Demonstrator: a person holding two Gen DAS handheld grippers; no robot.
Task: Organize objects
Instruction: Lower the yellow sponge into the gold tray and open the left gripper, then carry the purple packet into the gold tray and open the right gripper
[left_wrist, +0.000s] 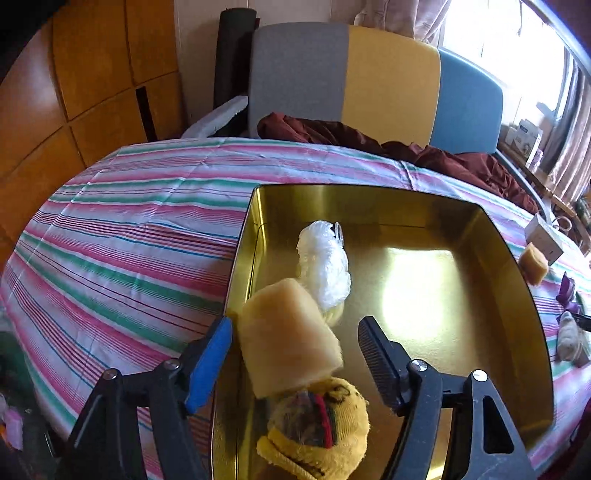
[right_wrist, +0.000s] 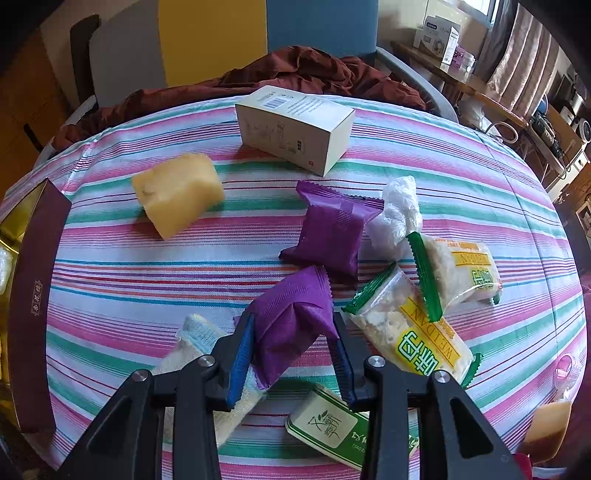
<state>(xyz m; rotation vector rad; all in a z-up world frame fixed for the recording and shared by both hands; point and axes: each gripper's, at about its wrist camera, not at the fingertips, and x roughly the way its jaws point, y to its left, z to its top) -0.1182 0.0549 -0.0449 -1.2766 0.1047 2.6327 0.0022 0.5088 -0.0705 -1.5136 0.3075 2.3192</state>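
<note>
Over the gold tin (left_wrist: 369, 199), the left gripper (left_wrist: 295, 350) stands spread around a yellow sponge (left_wrist: 288, 332); the right gripper (right_wrist: 291, 350) pinches a purple packet (right_wrist: 291, 317).

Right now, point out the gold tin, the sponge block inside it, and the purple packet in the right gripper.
gold tin (left_wrist: 369, 195): left wrist view, far inner wall.
sponge block (left_wrist: 288, 332): left wrist view, top face.
purple packet (right_wrist: 291, 317): right wrist view, wrapper's middle.
</note>
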